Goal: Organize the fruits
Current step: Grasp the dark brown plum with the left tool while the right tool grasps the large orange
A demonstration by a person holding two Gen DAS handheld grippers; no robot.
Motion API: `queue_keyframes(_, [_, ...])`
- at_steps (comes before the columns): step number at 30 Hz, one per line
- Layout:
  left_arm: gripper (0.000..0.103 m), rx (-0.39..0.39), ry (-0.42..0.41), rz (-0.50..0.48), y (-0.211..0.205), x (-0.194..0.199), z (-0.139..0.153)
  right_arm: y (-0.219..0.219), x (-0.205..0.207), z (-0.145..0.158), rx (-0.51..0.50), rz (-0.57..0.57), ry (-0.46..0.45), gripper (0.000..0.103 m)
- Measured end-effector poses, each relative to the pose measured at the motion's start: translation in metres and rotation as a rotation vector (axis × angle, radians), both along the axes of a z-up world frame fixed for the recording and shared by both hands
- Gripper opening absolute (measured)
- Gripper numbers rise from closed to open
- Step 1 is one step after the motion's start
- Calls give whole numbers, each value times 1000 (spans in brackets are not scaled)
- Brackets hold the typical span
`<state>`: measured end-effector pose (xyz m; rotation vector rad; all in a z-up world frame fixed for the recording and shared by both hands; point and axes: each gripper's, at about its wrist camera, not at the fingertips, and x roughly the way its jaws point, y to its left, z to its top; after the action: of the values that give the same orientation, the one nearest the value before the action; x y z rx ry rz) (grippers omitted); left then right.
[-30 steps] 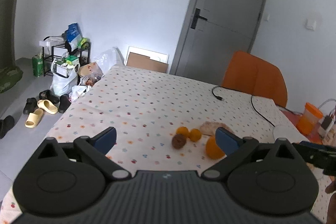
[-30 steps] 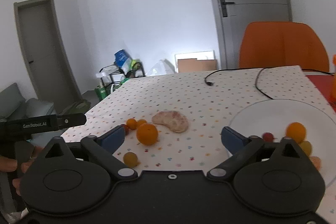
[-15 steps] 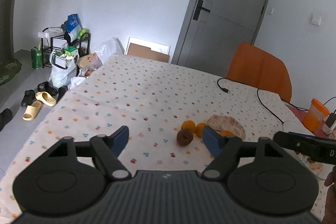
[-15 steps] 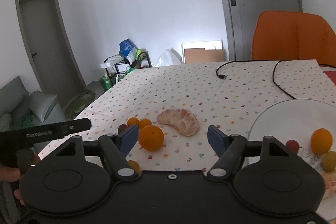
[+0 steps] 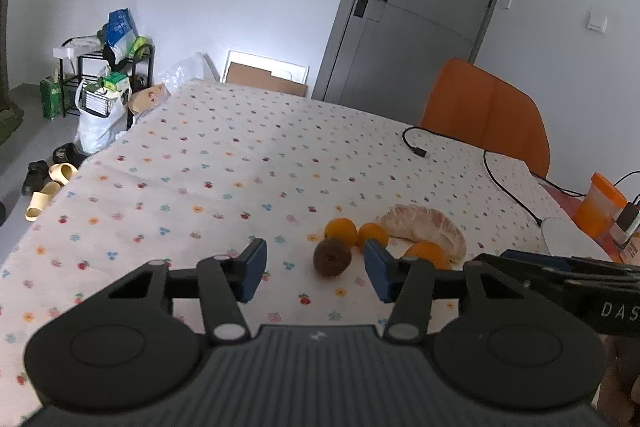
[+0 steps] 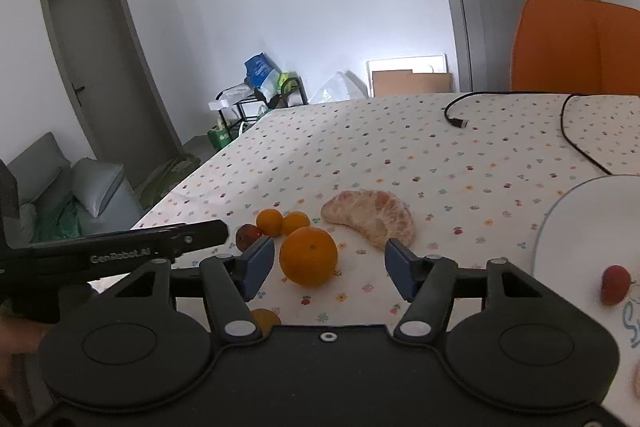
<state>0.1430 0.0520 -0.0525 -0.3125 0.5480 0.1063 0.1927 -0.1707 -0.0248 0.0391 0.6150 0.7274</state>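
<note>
A brown wrinkled fruit (image 5: 332,258) lies on the dotted tablecloth between the blue pads of my left gripper (image 5: 314,275), whose jaws are closing without touching it. Two small oranges (image 5: 341,231) and a peeled pomelo piece (image 5: 426,229) lie just beyond. In the right wrist view a large orange (image 6: 308,255) sits between the closing jaws of my right gripper (image 6: 328,267), with a gap on both sides. A white plate (image 6: 576,227) at the right holds a red fruit (image 6: 616,285). Another small orange (image 6: 265,319) peeks out under the left finger.
A black cable (image 6: 568,131) trails across the far right of the table. An orange chair (image 5: 486,115) stands behind it, an orange cup (image 5: 600,205) at the right edge. A rack, bags and shoes (image 5: 48,179) are on the floor at left.
Both grippers have come forward and lower toward the fruits while their jaws narrowed. The brown fruit now sits between the left pads, the large orange between the right pads.
</note>
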Motion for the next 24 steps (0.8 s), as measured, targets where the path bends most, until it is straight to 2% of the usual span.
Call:
queue_keyframes(9, [39,-35,25,-22,0,17,-9,11,8,-9,-6,38,31,59])
queue_keyframes(13, [23,-66,40,-28,1,23,-14,15,11,-13,-14,51,43,56])
queue_keyframes(21, [22,-69,37,-24,2,20,-14,21,18,-20,-8,65,72,53])
queue_keyframes(23, [22,-68,31,-16,3,16,-13,23,21,-23,-11,68,88,46])
queue_keyframes(24, [22,-70,30,-12,3,14,-12,23,21,-24,-9,73,92,39])
